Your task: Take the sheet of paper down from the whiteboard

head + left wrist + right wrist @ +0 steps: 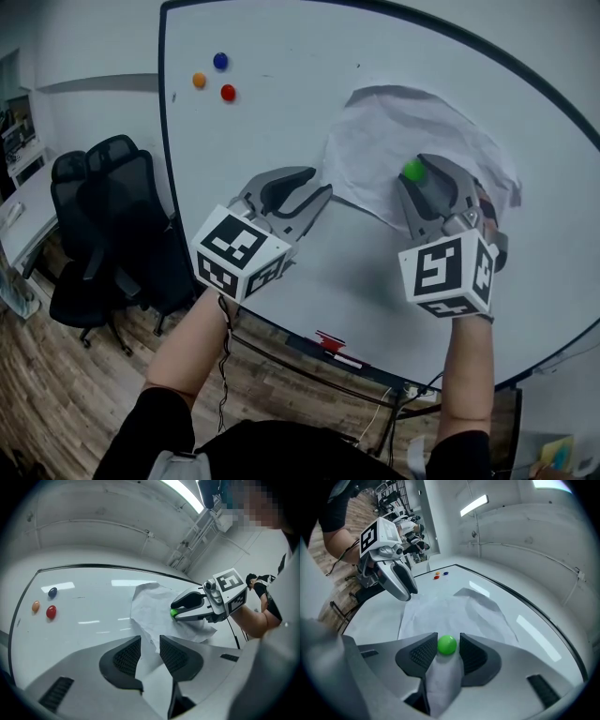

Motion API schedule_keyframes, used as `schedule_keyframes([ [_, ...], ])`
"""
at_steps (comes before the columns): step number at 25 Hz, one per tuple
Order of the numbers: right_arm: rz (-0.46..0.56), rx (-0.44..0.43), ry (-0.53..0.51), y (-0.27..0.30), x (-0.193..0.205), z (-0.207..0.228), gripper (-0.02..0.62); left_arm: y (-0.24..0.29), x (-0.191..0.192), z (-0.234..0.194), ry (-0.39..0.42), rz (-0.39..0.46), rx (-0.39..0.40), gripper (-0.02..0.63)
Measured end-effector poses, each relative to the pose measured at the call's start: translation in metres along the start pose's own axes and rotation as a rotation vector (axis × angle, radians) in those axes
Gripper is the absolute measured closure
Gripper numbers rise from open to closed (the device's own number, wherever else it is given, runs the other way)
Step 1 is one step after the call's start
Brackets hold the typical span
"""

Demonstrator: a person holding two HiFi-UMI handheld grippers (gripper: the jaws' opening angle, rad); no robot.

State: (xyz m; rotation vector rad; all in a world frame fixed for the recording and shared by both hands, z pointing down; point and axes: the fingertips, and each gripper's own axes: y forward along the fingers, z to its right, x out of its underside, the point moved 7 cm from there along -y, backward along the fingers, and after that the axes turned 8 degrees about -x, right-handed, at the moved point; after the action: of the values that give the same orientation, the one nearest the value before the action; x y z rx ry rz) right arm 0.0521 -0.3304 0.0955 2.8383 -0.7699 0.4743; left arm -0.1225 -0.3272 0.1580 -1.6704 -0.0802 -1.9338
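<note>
A crumpled white sheet of paper (394, 141) hangs on the whiteboard (281, 56), pinned by a green magnet (413, 170). My right gripper (419, 174) points at the board with its jaws on either side of that magnet (446, 645); a thin gap shows at one pad, so they are open around it. My left gripper (319, 187) is open at the sheet's lower left corner. In the left gripper view the paper's edge (150, 609) runs down into the gap between the jaws (150, 644), not pinched.
Blue (220, 61), orange (199, 81) and red (228, 92) magnets sit at the board's upper left. A red item (330, 342) lies on the tray under the board. Black office chairs (103, 206) stand left of the board on a wooden floor.
</note>
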Motion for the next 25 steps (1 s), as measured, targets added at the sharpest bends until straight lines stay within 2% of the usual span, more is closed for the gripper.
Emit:
schedule_keyframes([
  [6,-0.023,0.001,-0.043,0.002,-0.001,-0.003,0.460,0.005,0.007,0.000,-0.001,-0.038,-0.017,0.477],
  [18,-0.017,0.006,-0.033,0.002,0.000,-0.004,0.463,0.015,0.016,-0.001,-0.053,-0.061,-0.011,0.480],
  [22,-0.022,0.001,-0.034,0.002,0.000,-0.004,0.462,0.014,0.017,-0.004,-0.072,-0.046,-0.034,0.554],
  [25,-0.023,0.003,-0.035,0.002,0.000,-0.004,0.463,0.015,0.017,-0.003,-0.070,-0.040,-0.038,0.583],
])
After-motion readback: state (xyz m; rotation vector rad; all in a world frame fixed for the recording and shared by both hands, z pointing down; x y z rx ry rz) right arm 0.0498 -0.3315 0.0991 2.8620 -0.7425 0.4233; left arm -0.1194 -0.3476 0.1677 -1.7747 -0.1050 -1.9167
